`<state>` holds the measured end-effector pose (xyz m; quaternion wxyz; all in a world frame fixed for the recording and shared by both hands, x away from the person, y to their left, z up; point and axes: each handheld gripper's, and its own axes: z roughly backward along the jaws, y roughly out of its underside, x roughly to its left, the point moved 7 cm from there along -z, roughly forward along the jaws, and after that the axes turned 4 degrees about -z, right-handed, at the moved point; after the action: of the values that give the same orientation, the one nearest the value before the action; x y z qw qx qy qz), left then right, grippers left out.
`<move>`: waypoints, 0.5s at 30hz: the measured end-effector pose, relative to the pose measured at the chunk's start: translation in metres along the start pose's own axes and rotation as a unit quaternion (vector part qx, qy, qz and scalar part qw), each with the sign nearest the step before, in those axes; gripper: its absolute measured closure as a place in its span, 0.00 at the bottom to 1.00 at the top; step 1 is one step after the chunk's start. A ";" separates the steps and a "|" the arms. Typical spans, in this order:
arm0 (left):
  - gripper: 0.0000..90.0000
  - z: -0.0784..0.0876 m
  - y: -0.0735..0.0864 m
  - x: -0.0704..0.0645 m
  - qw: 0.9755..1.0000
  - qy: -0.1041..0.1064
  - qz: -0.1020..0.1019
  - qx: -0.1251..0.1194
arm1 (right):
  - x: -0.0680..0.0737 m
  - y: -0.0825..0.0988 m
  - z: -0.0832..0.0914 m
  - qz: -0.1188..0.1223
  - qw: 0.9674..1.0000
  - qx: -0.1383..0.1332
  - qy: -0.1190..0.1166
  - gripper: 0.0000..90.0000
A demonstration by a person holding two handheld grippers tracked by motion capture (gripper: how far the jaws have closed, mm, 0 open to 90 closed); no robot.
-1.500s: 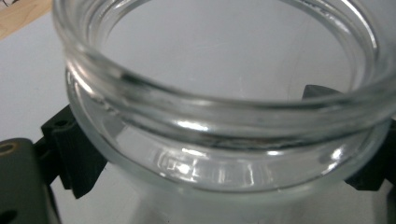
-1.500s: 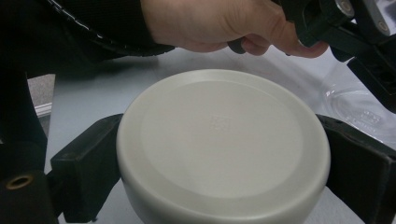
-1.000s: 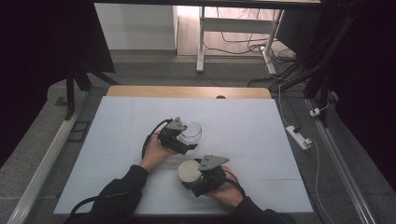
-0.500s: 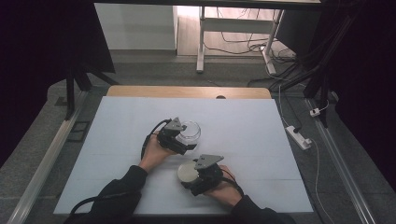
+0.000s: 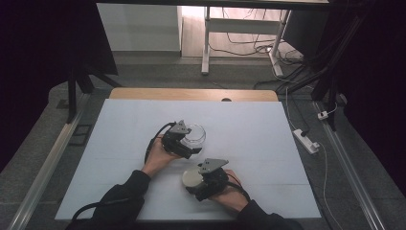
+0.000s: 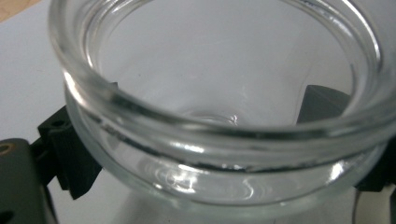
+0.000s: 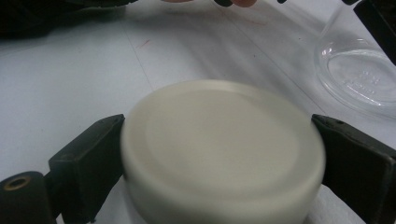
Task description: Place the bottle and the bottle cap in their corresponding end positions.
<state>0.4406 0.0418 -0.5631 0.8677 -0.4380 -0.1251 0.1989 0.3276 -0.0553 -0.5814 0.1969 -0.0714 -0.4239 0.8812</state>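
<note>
Firmly clamped from both sides, a cream lid (image 7: 223, 151) sits between the black jaws of the right gripper (image 5: 194, 179) at lower centre of the high view, held flat so its underside can face down onto an opening. Just above and to the left, the left gripper (image 5: 191, 143) has its jaws pressed against the wall of an open glass jar (image 6: 219, 116), below the thick rim, apparently to steady it upright on the white table (image 5: 258, 129). Jar and lid lie near each other but apart. Both hands enter from the bottom edge, cables trailing behind. Judging by the grips, the lid looks ready to go onto the jar.
</note>
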 end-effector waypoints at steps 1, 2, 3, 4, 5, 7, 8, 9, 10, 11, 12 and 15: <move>0.06 0.000 0.000 0.000 1.000 0.000 0.000 0.002 | 0.000 0.000 0.000 -0.003 1.000 0.000 -0.001 0.07; 0.05 0.000 0.000 0.000 1.000 0.002 0.001 0.001 | 0.000 0.000 0.000 -0.005 1.000 -0.001 -0.004 0.06; 0.04 0.000 0.000 0.000 1.000 0.004 0.002 0.000 | 0.000 0.000 0.001 -0.008 1.000 -0.002 -0.003 0.06; 0.03 0.000 0.000 0.000 1.000 0.005 0.004 -0.003 | -0.001 0.000 0.001 -0.010 1.000 -0.002 -0.004 0.05; 0.02 0.000 0.000 0.000 1.000 0.007 0.005 -0.007 | -0.001 0.000 0.001 -0.010 1.000 -0.003 -0.004 0.05; 0.00 0.000 0.000 0.000 1.000 0.006 0.005 -0.008 | -0.001 0.000 0.001 -0.009 1.000 -0.003 -0.004 0.04; 0.00 0.001 0.000 0.001 1.000 0.008 0.003 -0.011 | 0.000 0.000 0.001 -0.008 1.000 -0.003 -0.005 0.04; 0.00 0.001 -0.001 0.001 1.000 0.010 0.004 -0.013 | 0.000 0.000 0.001 -0.006 1.000 -0.003 -0.006 0.03; 0.00 0.001 -0.001 0.001 1.000 0.010 0.004 -0.013 | 0.000 0.000 0.001 -0.006 1.000 -0.004 -0.007 0.03; 0.00 0.002 -0.001 0.000 1.000 0.017 0.007 -0.019 | -0.001 -0.001 0.001 -0.007 1.000 -0.005 -0.007 0.02; 0.00 0.003 -0.002 0.000 1.000 0.020 0.009 -0.022 | -0.001 -0.001 0.001 -0.009 1.000 -0.007 -0.009 0.02; 0.00 0.005 -0.002 -0.001 0.999 0.025 0.011 -0.027 | -0.001 -0.001 0.002 -0.012 1.000 -0.010 -0.013 0.01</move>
<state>0.4383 0.0436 -0.5582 0.8564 -0.4671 -0.1041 0.1937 0.3279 -0.0566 -0.5792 0.2017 -0.0569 -0.4359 0.8753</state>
